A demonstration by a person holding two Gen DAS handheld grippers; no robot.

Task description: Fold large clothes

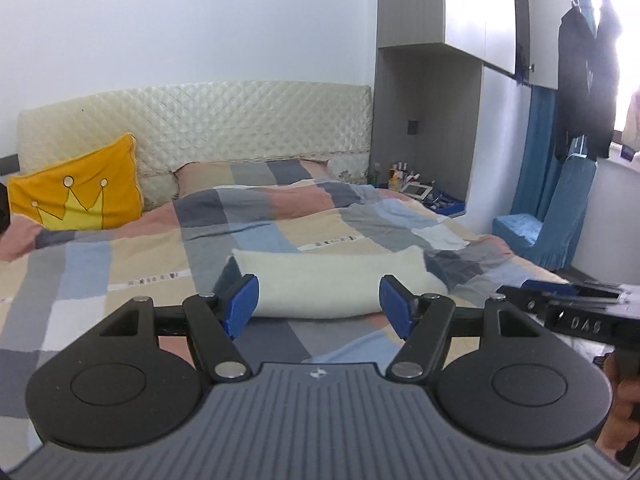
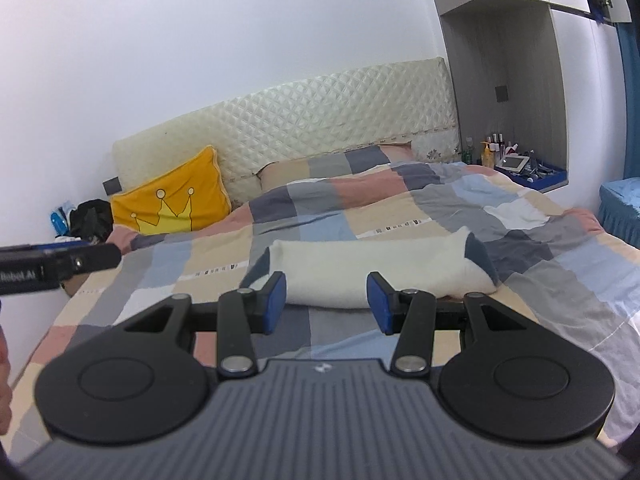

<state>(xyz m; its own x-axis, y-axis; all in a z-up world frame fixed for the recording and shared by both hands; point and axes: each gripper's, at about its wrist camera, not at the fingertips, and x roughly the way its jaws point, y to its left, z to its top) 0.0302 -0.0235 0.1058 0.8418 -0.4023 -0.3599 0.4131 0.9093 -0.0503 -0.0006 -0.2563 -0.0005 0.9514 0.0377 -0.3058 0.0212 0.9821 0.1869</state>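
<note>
— At the bottom centre of the left wrist view, what are you seeing?

— I'm watching my left gripper (image 1: 318, 306) hanging above the bed with its blue pads (image 1: 240, 304) spread wide apart, gripping nothing. Just past them, at frame centre, the folded cream garment (image 1: 336, 284) is lying flat on the patchwork quilt (image 1: 120, 256), apart from the pads.

— And the other side?

— In the right wrist view I'm seeing the right gripper (image 2: 326, 304) also gaping, pads (image 2: 378, 302) well apart and holding nothing. The same cream bundle (image 2: 380, 268) is sitting just beyond them, a dark blue-grey layer peeking out at both its ends.

— Are the two tools showing up in each other's cameras?

— Yes. The right one is poking in at the right edge of the left view, the left one at the left edge of the right view.

— Farther out?

— A yellow crown cushion (image 1: 80, 196) is leaning against the quilted headboard (image 1: 224, 120) at middle left. Dark clothes (image 1: 586, 80) are hanging at upper right.
</note>
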